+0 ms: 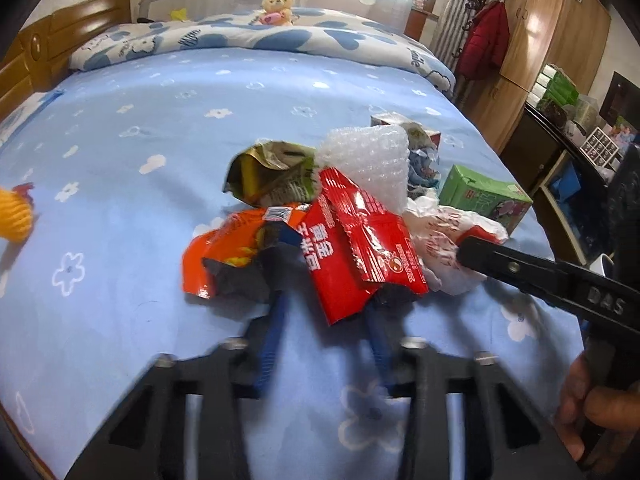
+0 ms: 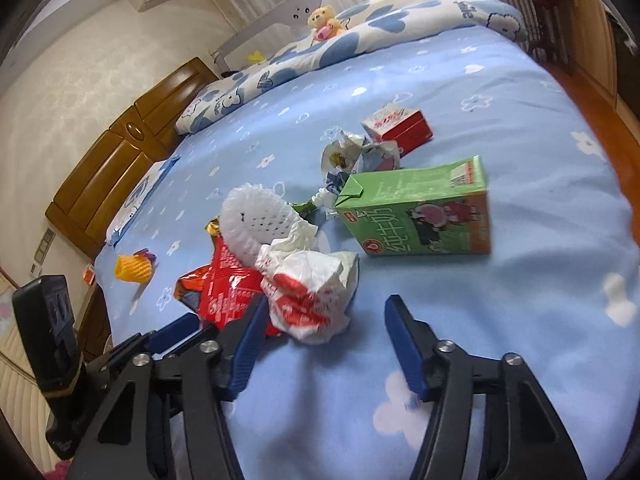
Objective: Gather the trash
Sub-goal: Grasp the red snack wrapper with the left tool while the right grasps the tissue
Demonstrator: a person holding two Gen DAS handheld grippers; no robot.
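Note:
A pile of trash lies on the blue bed sheet (image 1: 160,120). My left gripper (image 1: 328,276) is open, its fingertips hidden under a red snack wrapper (image 1: 360,248) and an orange wrapper (image 1: 232,252). Behind them are a crumpled green-gold wrapper (image 1: 272,176) and white bubble wrap (image 1: 372,160). My right gripper (image 2: 324,308) is open, straddling a crumpled white and red plastic bag (image 2: 308,288), which also shows in the left wrist view (image 1: 444,240). A green milk carton (image 2: 420,212) lies on its side beyond it. The red wrapper (image 2: 224,284) lies left of the bag.
A red and white box (image 2: 400,124) and crumpled wrappers (image 2: 360,152) lie further back. A yellow foam net (image 2: 134,268) lies at the left. A folded quilt (image 1: 280,36) with a teddy bear (image 1: 276,10) is at the bed's far end. A wooden headboard (image 2: 120,152) and wardrobe (image 1: 540,40) flank the bed.

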